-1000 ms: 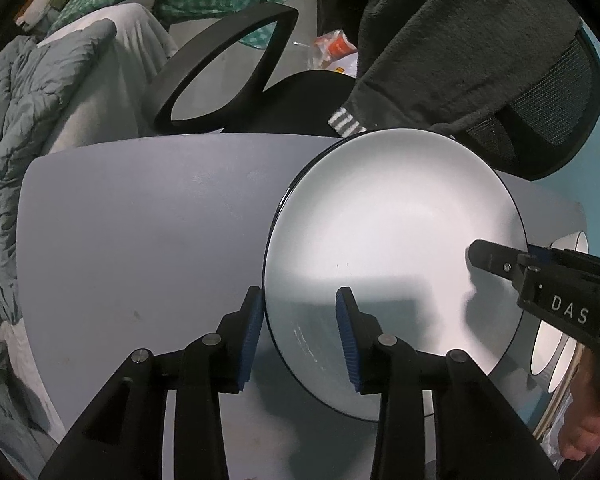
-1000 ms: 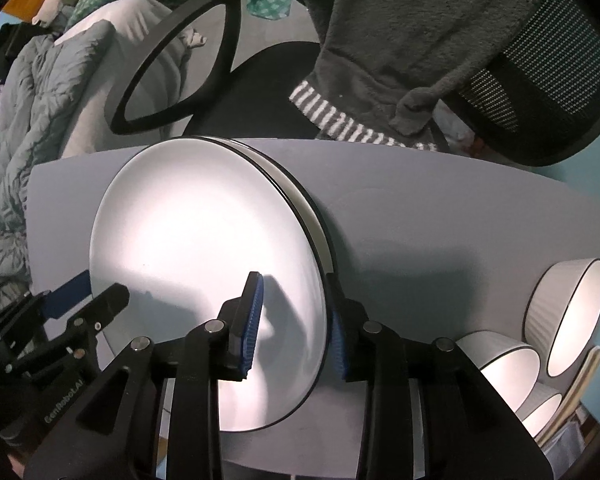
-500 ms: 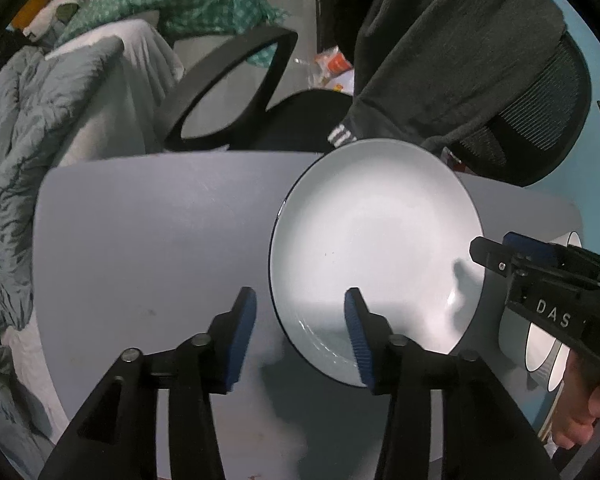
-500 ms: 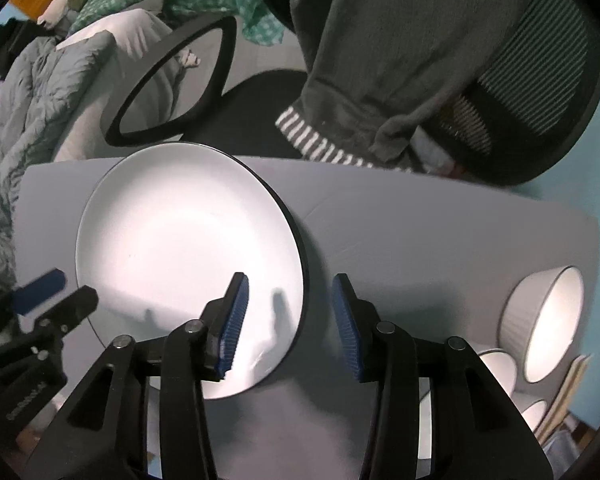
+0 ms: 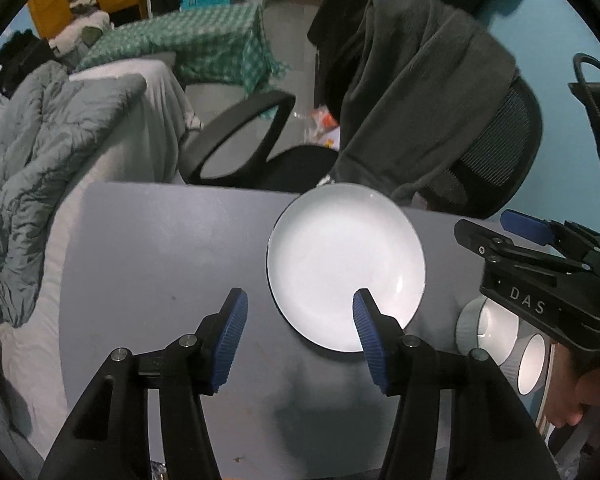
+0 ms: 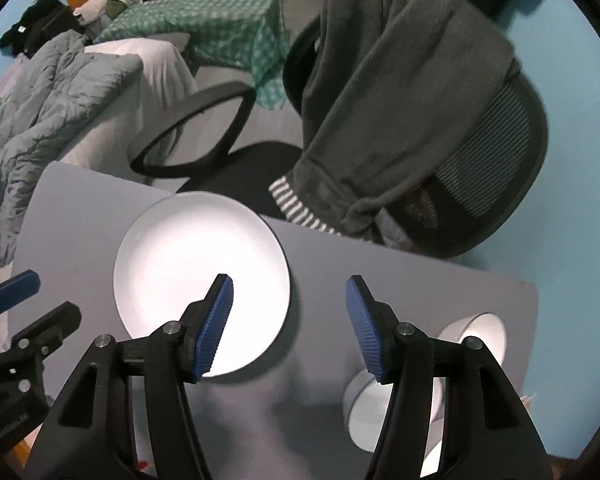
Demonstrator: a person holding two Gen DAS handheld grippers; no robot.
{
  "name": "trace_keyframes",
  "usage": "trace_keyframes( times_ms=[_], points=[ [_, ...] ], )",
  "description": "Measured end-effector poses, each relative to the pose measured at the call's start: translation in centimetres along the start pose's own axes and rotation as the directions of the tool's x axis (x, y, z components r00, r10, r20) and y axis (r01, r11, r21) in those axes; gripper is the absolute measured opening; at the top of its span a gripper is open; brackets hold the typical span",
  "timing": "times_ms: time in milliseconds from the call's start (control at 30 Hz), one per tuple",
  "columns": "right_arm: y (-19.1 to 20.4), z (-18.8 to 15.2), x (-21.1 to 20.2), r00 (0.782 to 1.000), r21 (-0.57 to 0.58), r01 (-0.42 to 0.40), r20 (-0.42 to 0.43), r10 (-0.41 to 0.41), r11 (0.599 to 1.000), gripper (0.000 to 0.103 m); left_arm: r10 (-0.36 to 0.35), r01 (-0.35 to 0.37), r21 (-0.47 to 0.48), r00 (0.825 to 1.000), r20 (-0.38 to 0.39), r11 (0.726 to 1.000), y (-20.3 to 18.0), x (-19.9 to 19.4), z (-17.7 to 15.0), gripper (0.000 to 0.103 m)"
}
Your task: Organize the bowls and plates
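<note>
Plate (image 5: pixel 346 264) lies flat near the table's (image 5: pixel 160 248) far edge, bare tabletop leftward. Both grippers, left (image 5: pixel 298 334) and right (image 6: pixel 288 322), hover above, jaws opening, empty.

The left gripper (image 5: pixel 298 330) hangs pointing steeply down, its blue-padded jaws opening with nothing between the pads. The right gripper (image 6: pixel 288 320) hangs beside it at much the same steep tilt, its jaws also opening, nothing caught between them. Seen from the left wrist, the right gripper's black body juts in from the side, and the person's right hand (image 5: pixel 580 396) is wrapped around its handle, fingers curled below it
</note>
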State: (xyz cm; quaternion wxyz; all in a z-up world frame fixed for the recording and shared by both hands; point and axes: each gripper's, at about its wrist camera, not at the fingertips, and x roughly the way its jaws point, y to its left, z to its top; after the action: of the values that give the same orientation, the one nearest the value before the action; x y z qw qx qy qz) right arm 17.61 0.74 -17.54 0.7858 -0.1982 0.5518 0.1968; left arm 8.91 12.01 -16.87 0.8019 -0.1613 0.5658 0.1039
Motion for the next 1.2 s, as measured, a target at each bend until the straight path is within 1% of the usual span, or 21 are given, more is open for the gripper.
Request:
trace_keyframes(
  times_ms=[133, 233, 300, 333, 367, 467, 567, 733, 833, 900, 967, 1200],
  points=[
    [0.4, -0.2, -2.6, 0.999, -0.012, 0.004, 0.051, -0.003, 1.0, 0.061, 0.003, -0.003, 0.002, 0.999, 0.054, 1.0, 0.2, -2.3, -0.2, 0.056],
    [0.4, -0.4, -4.2, 0.997, -0.004, -0.008, 0.079, 0.009, 1.0, 0.062, -0.007, 0.007, 0.003, 0.995, 0.097, 1.0, 0.2, -4.3, -0.5, 0.056],
    [0.3, -0.7, -5.2, 0.995, 0.006, -0.015, 0.095, 0.014, 1.0, 0.062, -0.009, 0.006, 0.02, 0.992, 0.129, 1.0, 0.3, -5.6, -0.6, 0.057],
    [0.1, -0.8, -5.7, 0.995, 0.011, -0.019, 0.102, 0.018, 1.0, 0.062, -0.008, 0.005, 0.025, 0.99, 0.138, 1.0, 0.3, -6.0, -0.6, 0.058],
    [0.1, -1.0, -6.3, 0.994, 0.016, -0.025, 0.108, 0.023, 1.0, 0.062, -0.008, 0.004, 0.03, 0.989, 0.15, 1.0, 0.5, -6.7, -0.6, 0.064],
    [-0.1, -1.4, -7.6, 0.991, 0.027, -0.031, 0.127, 0.028, 0.999, 0.063, -0.023, 0.019, 0.022, 0.982, 0.19, 1.0, 1.1, -8.3, -0.9, 0.066],
    [-0.4, -1.8, -9.1, 0.989, 0.043, -0.038, 0.147, 0.031, 0.998, 0.063, -0.033, 0.029, 0.021, 0.978, 0.205, 0.999, 1.6, -9.6, -1.2, 0.066],
    [-0.7, -2.6, -11.6, 0.984, 0.079, -0.06, 0.174, 0.045, 0.995, 0.064, -0.023, 0.015, 0.033, 0.971, 0.236, 0.999, 1.8, -11.3, -1.9, 0.069],
    [-0.8, -3.2, -13.0, 0.98, 0.089, -0.043, 0.196, 0.024, 0.995, 0.064, -0.008, -0.002, 0.038, 0.968, 0.25, 0.999, 1.7, -12.2, -2.3, 0.073],
    [-0.8, -3.5, -13.8, 0.977, 0.094, -0.013, 0.211, -0.007, 0.995, 0.064, -0.003, -0.008, 0.04, 0.964, 0.267, 0.999, 1.6, -12.8, -2.6, 0.077],
    [-1.0, -4.0, -14.6, 0.974, 0.11, -0.007, 0.225, -0.018, 0.994, 0.064, 0.002, -0.015, 0.042, 0.96, 0.28, 0.999, 1.5, -13.4, -3.0, 0.078],
    [-2.2, -5.9, -16.0, 0.972, 0.18, -0.029, 0.234, -0.014, 0.983, 0.064, -0.029, 0.021, 0.031, 0.957, 0.288, 0.999, 1.4, -15.0, -4.0, 0.079]
  ],
)
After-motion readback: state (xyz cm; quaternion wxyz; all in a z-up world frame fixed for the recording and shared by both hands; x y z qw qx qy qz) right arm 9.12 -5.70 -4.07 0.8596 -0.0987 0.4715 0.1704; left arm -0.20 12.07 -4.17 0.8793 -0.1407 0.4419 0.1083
